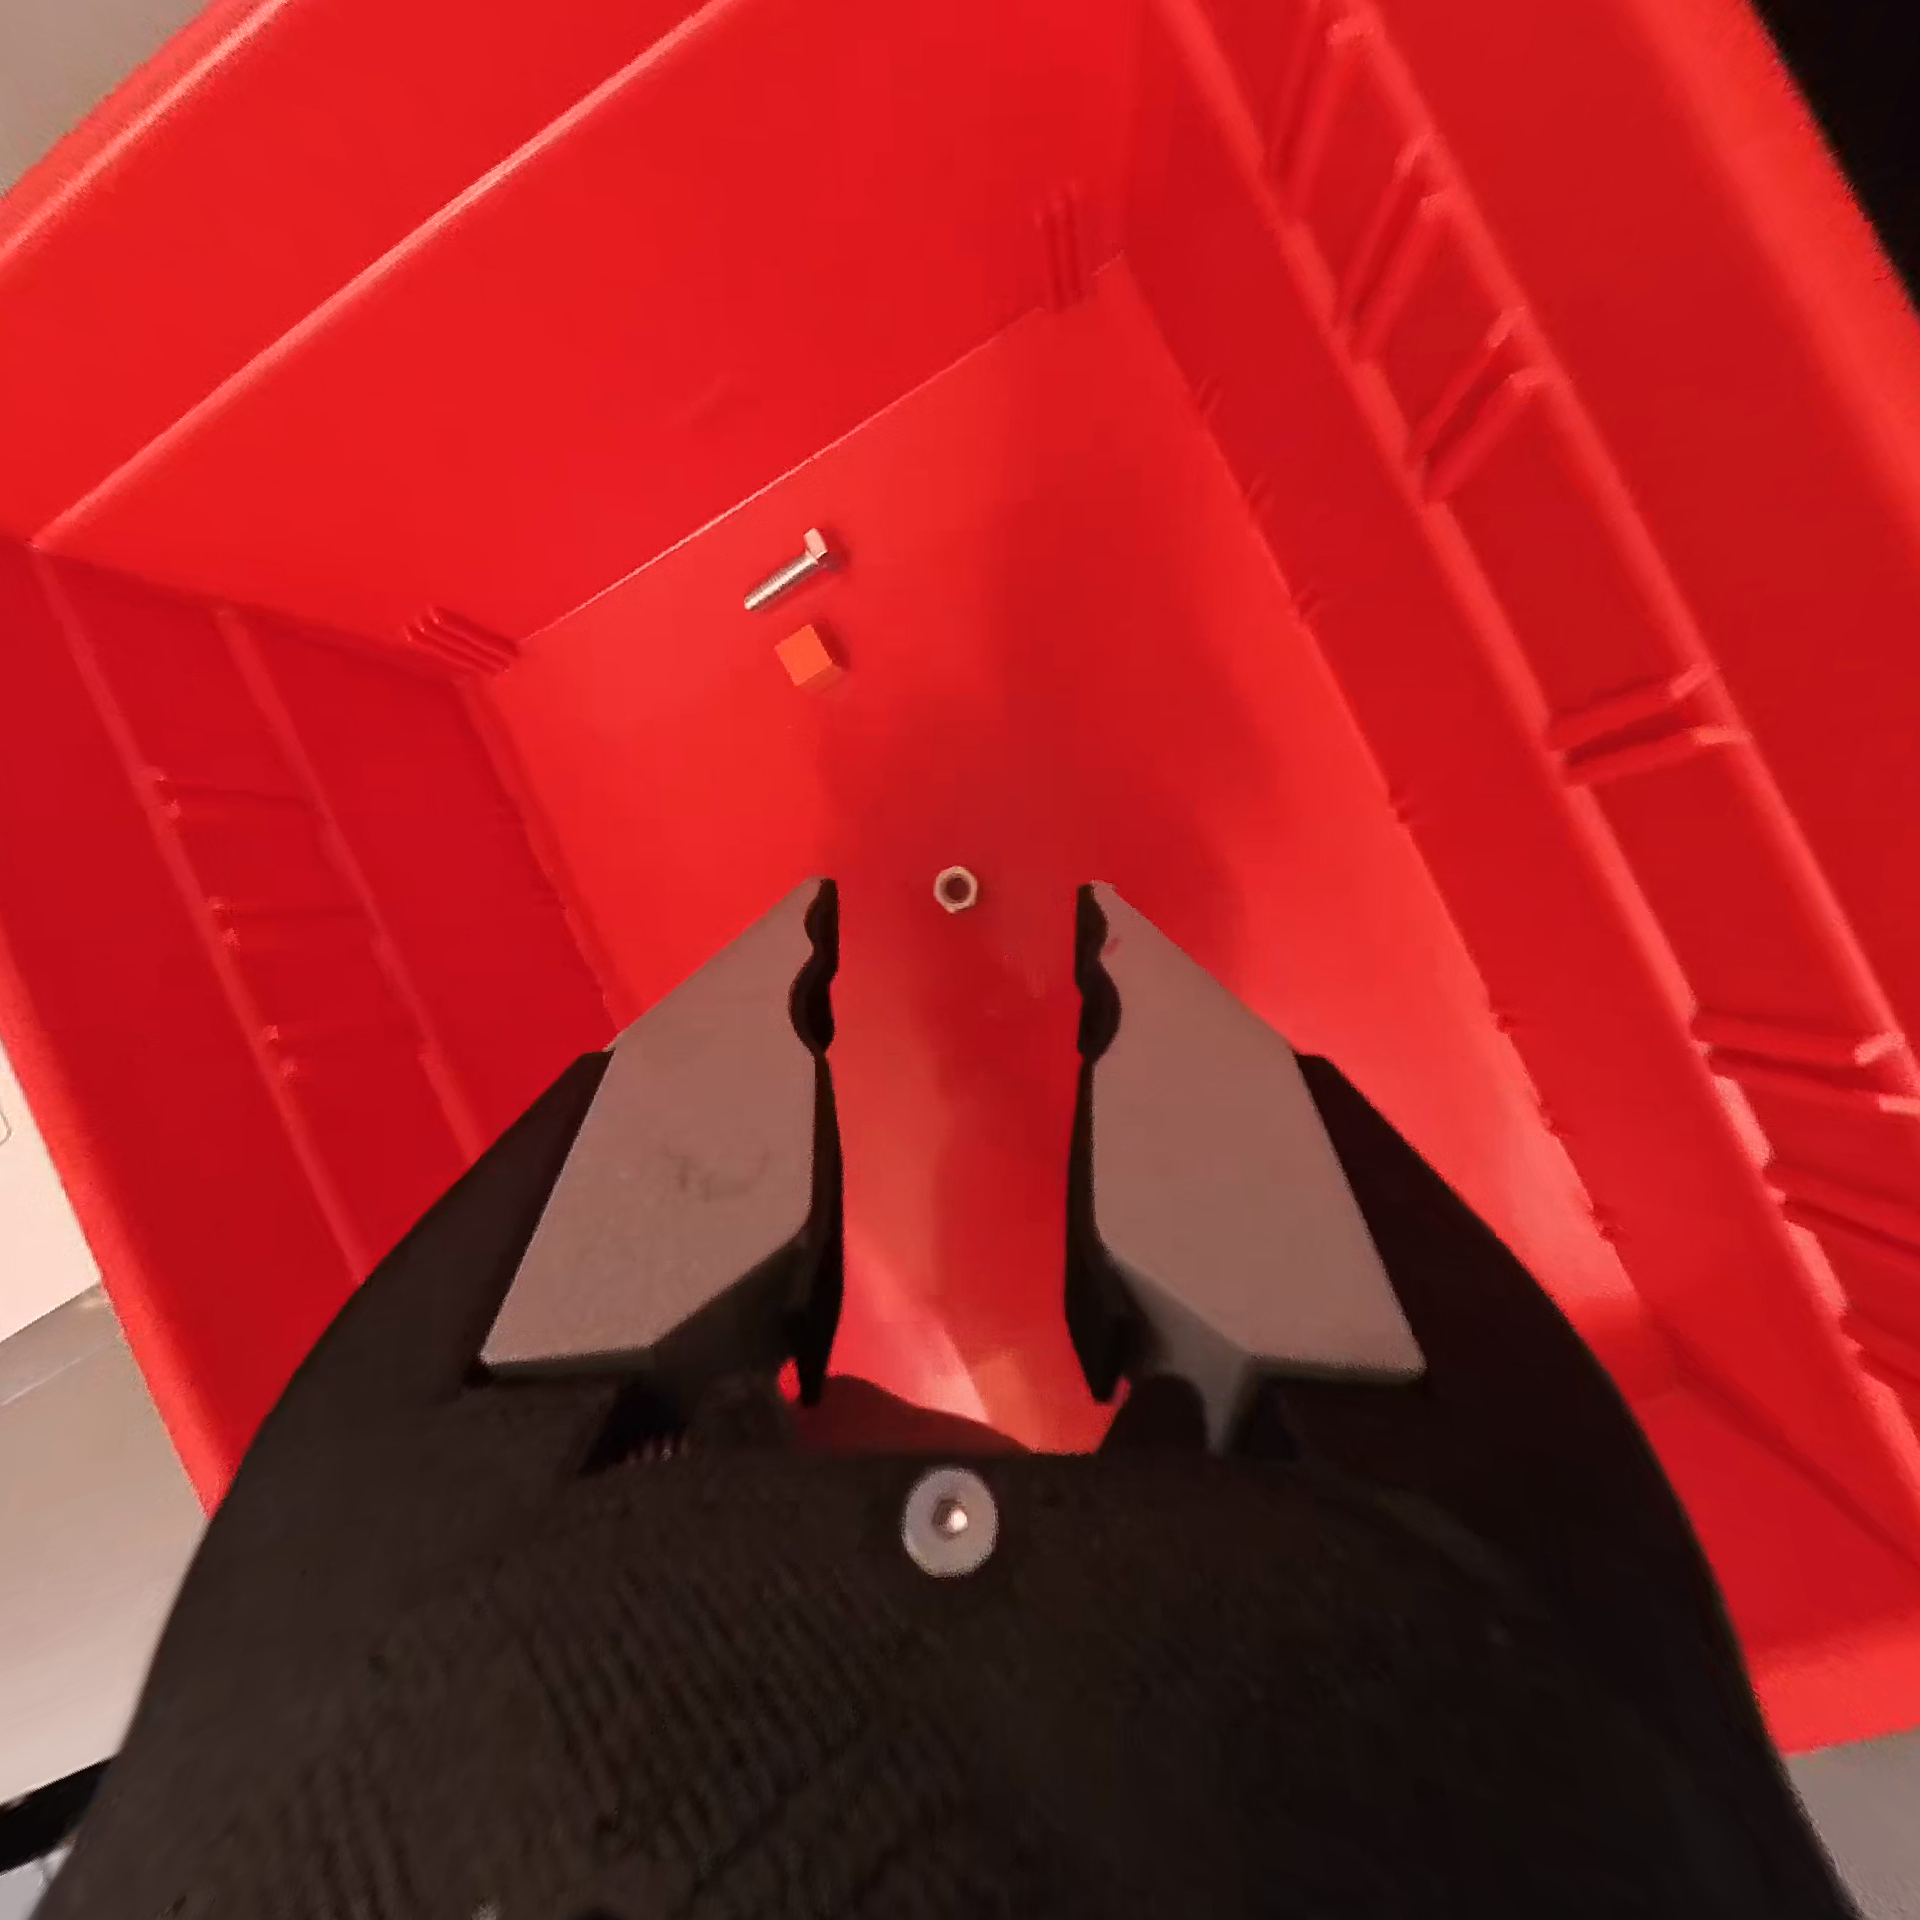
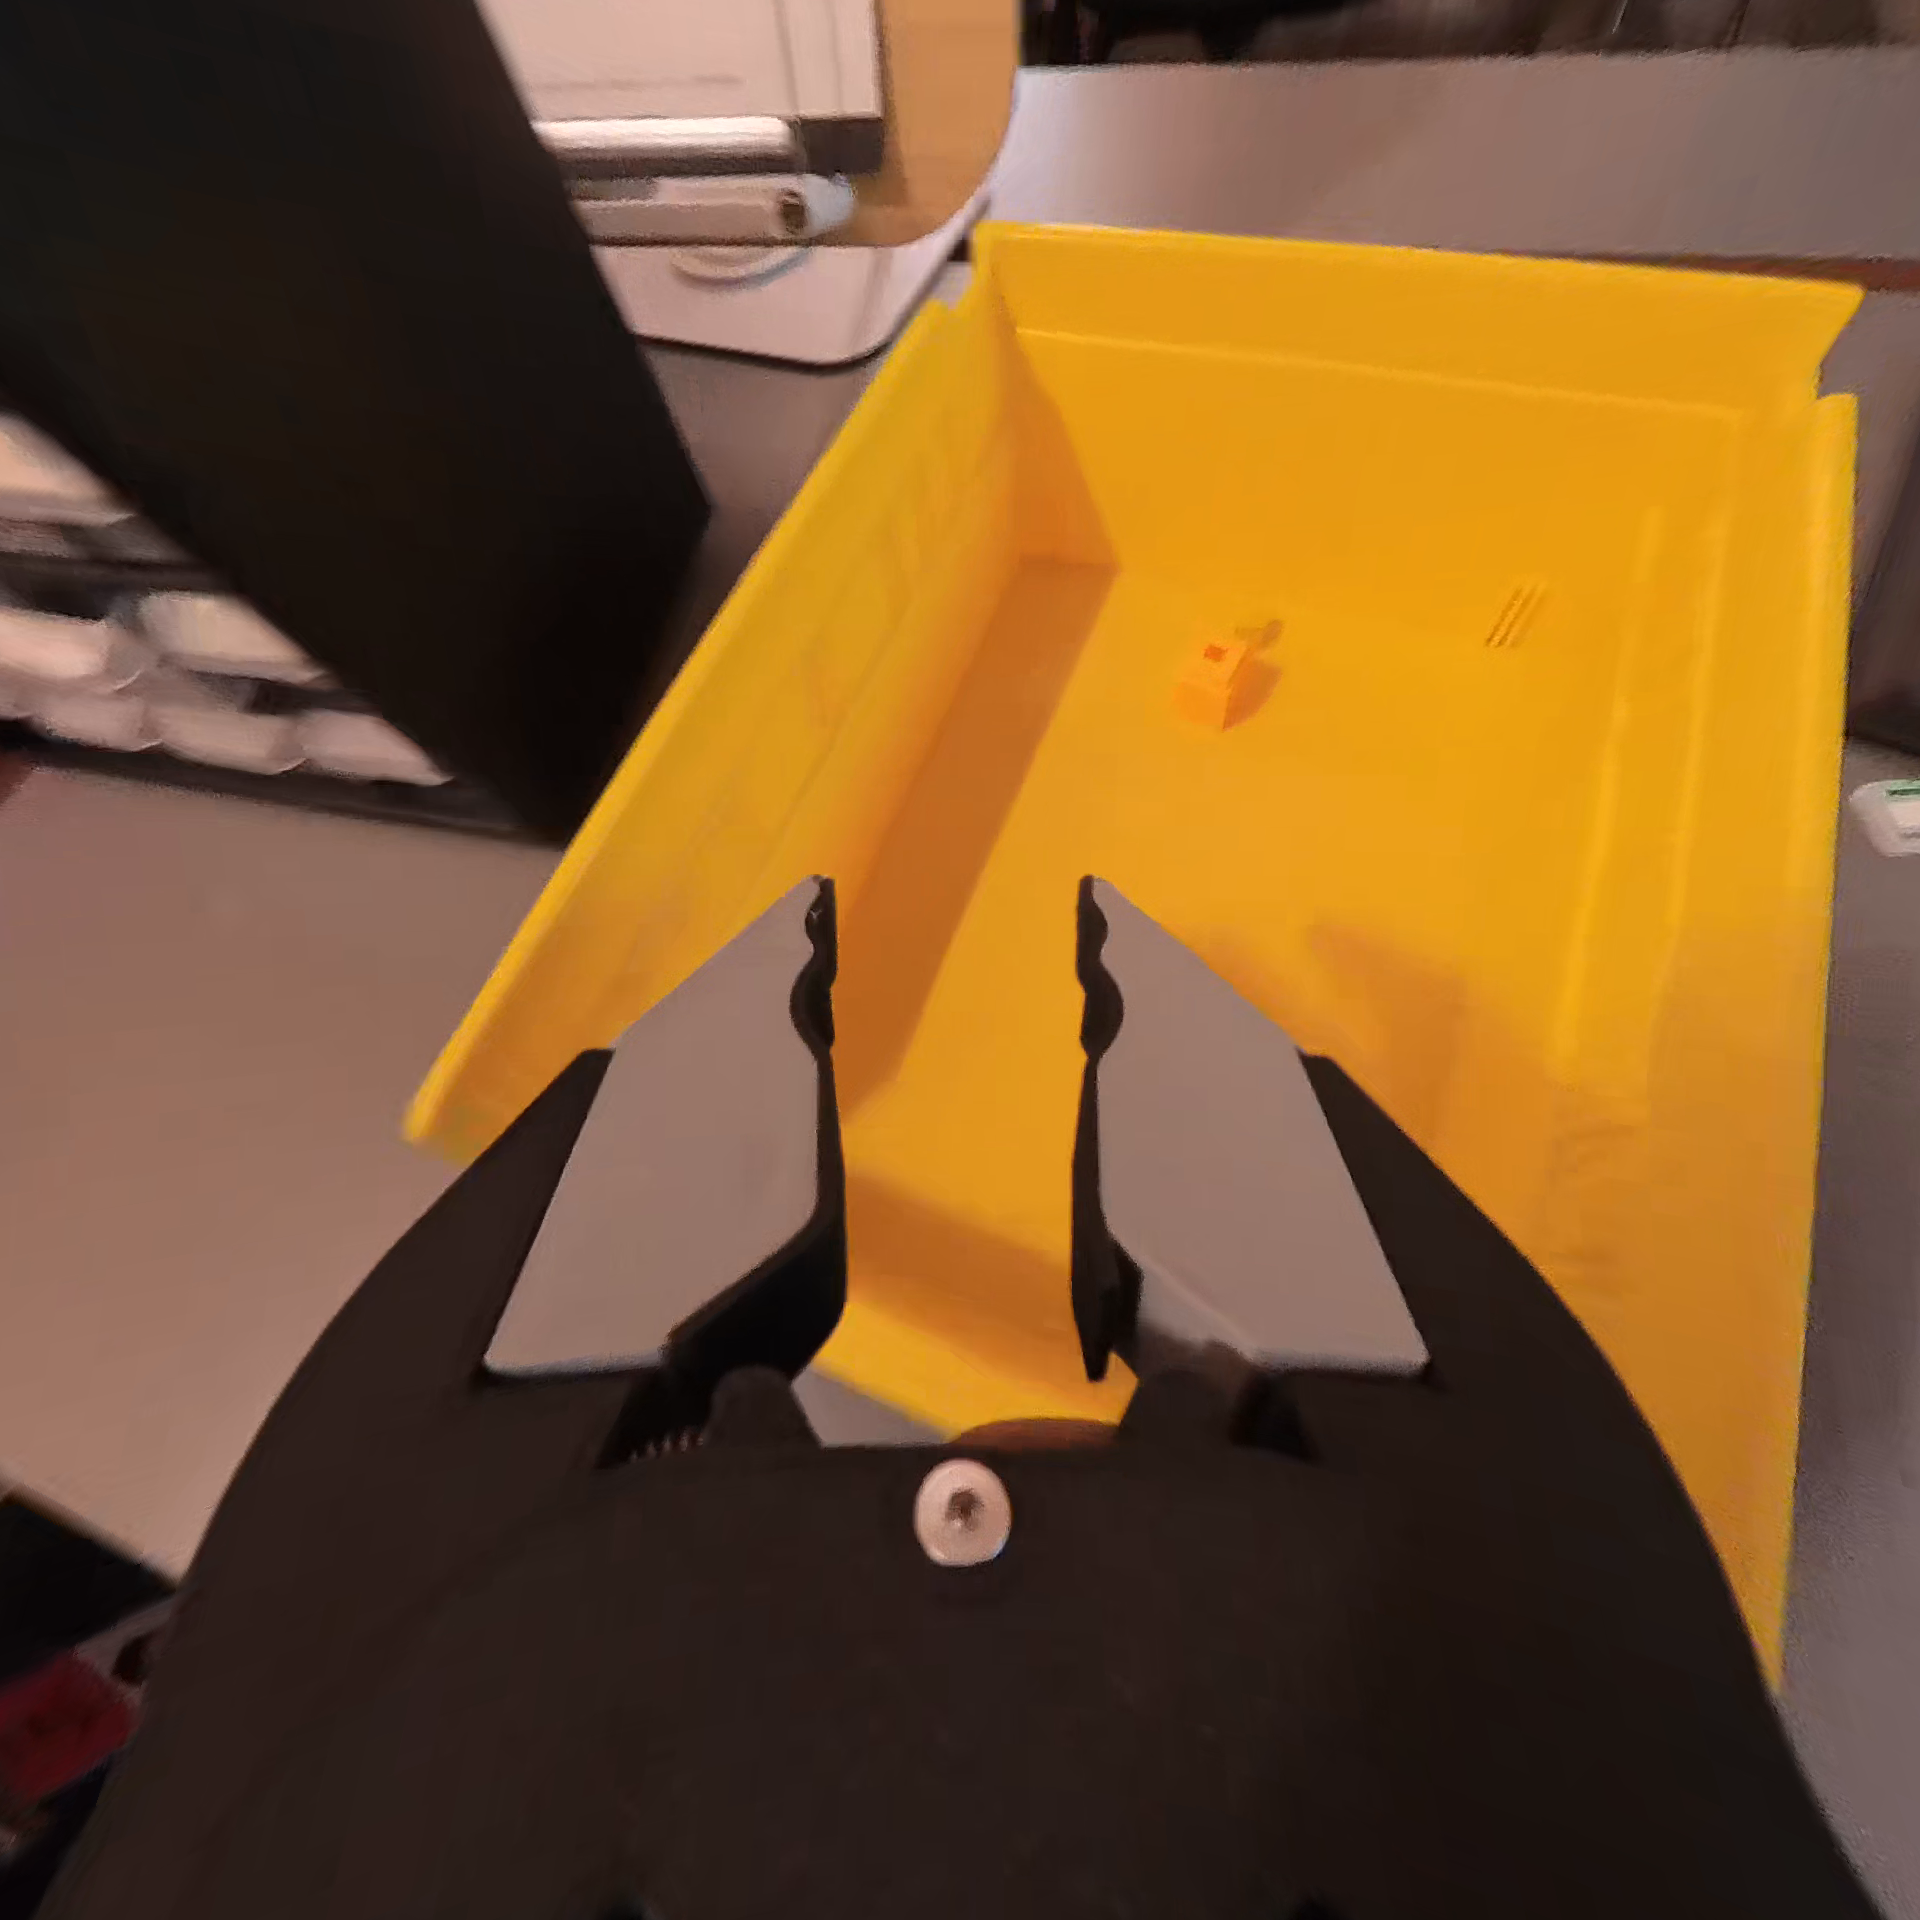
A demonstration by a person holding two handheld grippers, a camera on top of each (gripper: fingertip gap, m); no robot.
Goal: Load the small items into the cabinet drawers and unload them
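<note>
Three small parts lie on the red bin [image 1: 1299, 520] floor: a nut [image 1: 951, 889] just ahead of the left gripper [image 1: 956, 896], centred between its parted, empty jaws; cube [image 1: 811, 657] and bolt [image 1: 787, 569] farther on.

Right gripper [image 2: 951, 894], also spread and empty, points into the yellow bin [image 2: 1455, 343], whose blurred orange piece [image 2: 1224, 677] lies well ahead, slightly right.
</note>
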